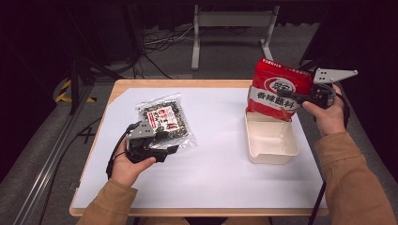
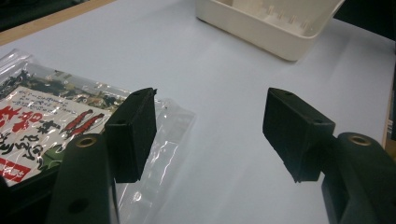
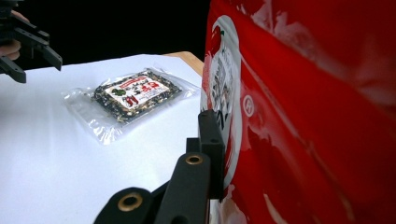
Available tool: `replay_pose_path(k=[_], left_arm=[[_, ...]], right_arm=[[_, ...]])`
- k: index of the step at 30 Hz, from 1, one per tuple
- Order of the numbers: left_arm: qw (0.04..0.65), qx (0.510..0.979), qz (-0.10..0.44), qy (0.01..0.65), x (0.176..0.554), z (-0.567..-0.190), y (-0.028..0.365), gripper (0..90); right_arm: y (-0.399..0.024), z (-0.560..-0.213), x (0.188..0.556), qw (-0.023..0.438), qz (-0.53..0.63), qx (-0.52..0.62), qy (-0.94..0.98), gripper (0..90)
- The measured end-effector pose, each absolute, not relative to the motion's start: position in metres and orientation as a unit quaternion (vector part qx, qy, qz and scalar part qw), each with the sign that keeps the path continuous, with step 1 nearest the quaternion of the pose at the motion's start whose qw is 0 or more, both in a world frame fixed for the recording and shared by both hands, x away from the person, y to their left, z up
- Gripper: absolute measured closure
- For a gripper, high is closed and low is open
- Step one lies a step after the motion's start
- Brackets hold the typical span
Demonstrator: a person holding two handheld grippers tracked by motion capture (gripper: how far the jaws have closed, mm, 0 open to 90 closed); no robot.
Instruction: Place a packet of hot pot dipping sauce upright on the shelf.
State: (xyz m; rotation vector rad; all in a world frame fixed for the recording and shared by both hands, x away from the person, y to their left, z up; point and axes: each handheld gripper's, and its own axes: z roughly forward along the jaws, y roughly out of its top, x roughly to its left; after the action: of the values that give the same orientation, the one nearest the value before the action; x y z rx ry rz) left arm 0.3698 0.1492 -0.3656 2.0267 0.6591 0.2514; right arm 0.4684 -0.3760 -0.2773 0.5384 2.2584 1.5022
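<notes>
White sheet: a paper cover lies over most of a wooden table, whose edge shows as a border around it.
Room: dark; grey floor with cables and a pale metal frame beyond the table.
Red bag: pouch held upright and slightly tilted, long axis near vertical, lower edge over the far end of the tray.
Red bag label: a white band with dark Chinese characters and a round white emblem above it; the characters are too small to read.
Right gripper: jaws clenched on the red bag's side, at the table's right.
Clear bag: flat packet of dark contents lying on the sheet, left of centre, long axis running diagonally away from the person.
Clear bag label: white panel with red characters, not legible.
Left gripper: jaws released, spread apart over the clear bag's near corner, one jaw above the plastic edge.
</notes>
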Motion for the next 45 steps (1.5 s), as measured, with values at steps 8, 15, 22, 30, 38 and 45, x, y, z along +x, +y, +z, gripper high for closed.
replay_pose_path(k=[8,15,22,30,38,45], left_arm=[[0.476,0.826,0.106,0.283,0.365,-0.367,0.158,35.4],[0.475,0.824,0.109,0.290,0.364,-0.368,0.162,35.4],[0.477,0.822,0.106,0.292,0.364,-0.369,0.163,35.5],[0.476,0.824,0.106,0.290,0.364,-0.369,0.163,35.4],[0.477,0.823,0.105,0.290,0.363,-0.369,0.162,35.4],[0.476,0.824,0.104,0.290,0.364,-0.370,0.161,35.4]], right_arm=[[-0.376,-0.282,0.478,0.175,0.530,0.180,0.810,89.8],[-0.373,-0.288,0.485,0.171,0.515,0.175,0.821,89.8],[-0.364,-0.293,0.487,0.179,0.497,0.161,0.834,89.8],[-0.362,-0.300,0.490,0.192,0.489,0.153,0.837,89.7],[-0.356,-0.307,0.490,0.206,0.476,0.134,0.844,89.8],[-0.353,-0.301,0.497,0.244,0.462,0.097,0.847,89.8]])
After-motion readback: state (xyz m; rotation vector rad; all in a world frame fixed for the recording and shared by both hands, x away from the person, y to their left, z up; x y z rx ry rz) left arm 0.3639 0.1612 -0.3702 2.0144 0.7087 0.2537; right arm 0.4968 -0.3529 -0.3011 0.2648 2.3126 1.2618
